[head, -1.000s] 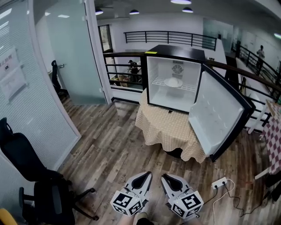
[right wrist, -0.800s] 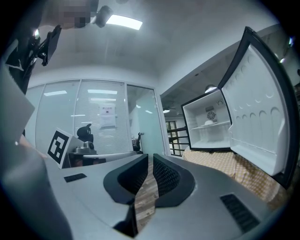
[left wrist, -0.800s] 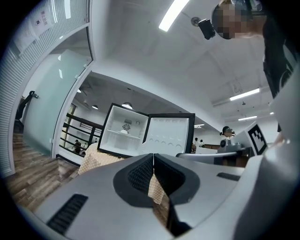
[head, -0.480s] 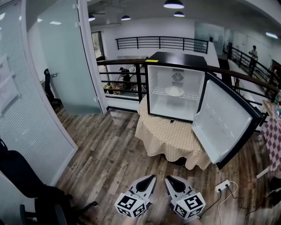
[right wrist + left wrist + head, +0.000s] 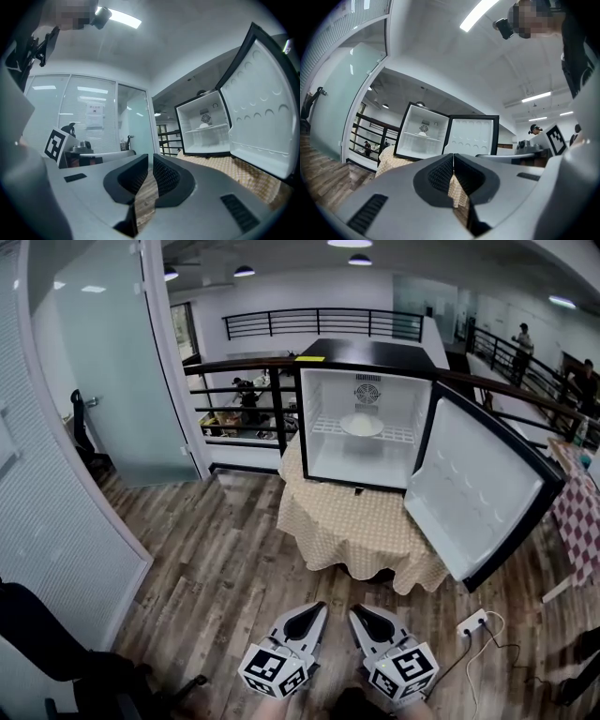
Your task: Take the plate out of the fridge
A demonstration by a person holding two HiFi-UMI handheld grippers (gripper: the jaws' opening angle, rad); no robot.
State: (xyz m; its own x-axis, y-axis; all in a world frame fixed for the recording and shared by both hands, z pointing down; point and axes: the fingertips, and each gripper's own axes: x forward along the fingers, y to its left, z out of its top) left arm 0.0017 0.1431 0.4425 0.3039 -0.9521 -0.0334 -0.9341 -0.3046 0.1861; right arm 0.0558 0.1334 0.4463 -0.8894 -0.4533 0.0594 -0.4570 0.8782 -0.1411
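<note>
A small black fridge (image 5: 370, 352) with a white inside stands on a table under a beige checked cloth (image 5: 352, 521). Its door (image 5: 473, 488) hangs wide open to the right. A white plate (image 5: 362, 425) lies on the wire shelf inside, and shows small in the left gripper view (image 5: 422, 133) and the right gripper view (image 5: 205, 125). My left gripper (image 5: 316, 610) and right gripper (image 5: 357, 612) sit side by side low in the head view, well short of the table. Both are shut with nothing in them, as the left gripper (image 5: 453, 155) and right gripper (image 5: 150, 157) also show in their own views.
A frosted glass partition (image 5: 66, 456) runs along the left. A black office chair (image 5: 37, 643) sits at the bottom left. A black railing (image 5: 234, 390) passes behind the fridge. A white power strip (image 5: 472, 622) with cable lies on the wood floor at right, near a red-checked cloth (image 5: 577, 512).
The head view has moved forward: the fridge looks a little larger and the office chair has slid mostly out of view. Both grippers stay shut, held low.
</note>
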